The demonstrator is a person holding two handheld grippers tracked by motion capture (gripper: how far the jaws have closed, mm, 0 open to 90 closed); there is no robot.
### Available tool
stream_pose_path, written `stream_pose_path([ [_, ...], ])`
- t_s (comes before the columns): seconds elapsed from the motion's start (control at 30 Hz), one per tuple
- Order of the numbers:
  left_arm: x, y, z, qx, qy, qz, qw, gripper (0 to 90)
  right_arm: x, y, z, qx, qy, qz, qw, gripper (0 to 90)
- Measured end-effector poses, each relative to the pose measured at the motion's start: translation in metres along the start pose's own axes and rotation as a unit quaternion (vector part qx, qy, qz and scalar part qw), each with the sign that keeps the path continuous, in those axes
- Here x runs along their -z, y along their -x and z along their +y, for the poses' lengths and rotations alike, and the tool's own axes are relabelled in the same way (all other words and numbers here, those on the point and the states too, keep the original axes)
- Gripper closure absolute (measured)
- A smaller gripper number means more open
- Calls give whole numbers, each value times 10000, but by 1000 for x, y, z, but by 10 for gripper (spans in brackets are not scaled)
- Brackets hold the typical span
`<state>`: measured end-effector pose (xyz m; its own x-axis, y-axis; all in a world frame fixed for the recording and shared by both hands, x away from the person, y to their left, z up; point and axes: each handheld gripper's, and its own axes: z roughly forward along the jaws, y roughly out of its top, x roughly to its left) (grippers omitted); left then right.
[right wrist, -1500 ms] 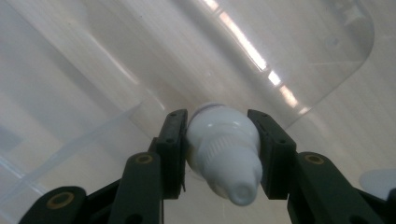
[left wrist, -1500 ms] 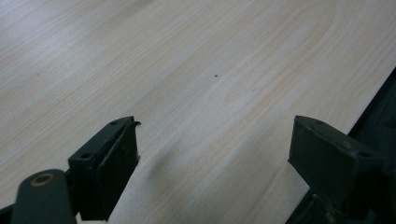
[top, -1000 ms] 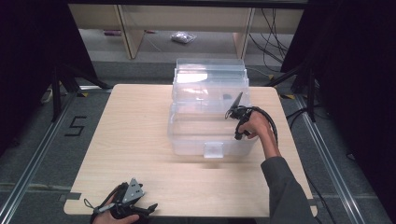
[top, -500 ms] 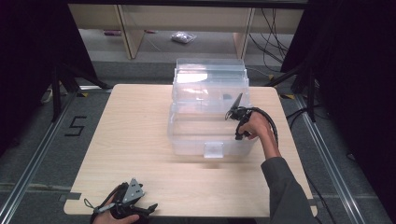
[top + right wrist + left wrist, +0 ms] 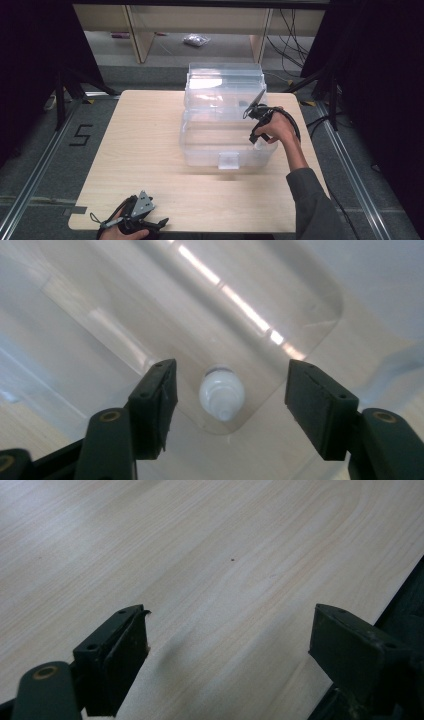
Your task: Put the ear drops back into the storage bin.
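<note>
clear box (image 5: 225, 135), white bottle (image 5: 222, 392), pale wood table (image 5: 145, 145)

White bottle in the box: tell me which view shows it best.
The right gripper view: the white bottle lies in a corner of the clear box, between the open jaws of the right gripper. The high view shows a faint white speck there.

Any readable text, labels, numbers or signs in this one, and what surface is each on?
"5": a black numeral marked on the grey floor left of the light wooden table, seen in the high view.
No lettering can be made out on the clear plastic storage box, on the small white bottle inside it, or on the left gripper and right gripper.
</note>
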<state>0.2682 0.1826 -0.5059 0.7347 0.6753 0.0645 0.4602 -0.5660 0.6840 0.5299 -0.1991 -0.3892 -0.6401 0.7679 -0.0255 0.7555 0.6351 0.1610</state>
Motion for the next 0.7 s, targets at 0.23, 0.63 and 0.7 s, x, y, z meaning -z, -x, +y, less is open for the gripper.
stream_pose_path([
  [0.23, 0, 0, 0, 33, 14, 18, 10000, 151, 23, -10, -9, 195, 589, -99, 9980, 306],
  [0.63, 0, 0, 0, 38, 6, 28, 10000, 150, 32, -23, -24, 177, 962, 8, 9952, 265],
  [0.7, 1, 0, 0, 35, 10, 39, 10000, 151, 32, -24, -26, 241, 1019, 25, 9945, 264],
])
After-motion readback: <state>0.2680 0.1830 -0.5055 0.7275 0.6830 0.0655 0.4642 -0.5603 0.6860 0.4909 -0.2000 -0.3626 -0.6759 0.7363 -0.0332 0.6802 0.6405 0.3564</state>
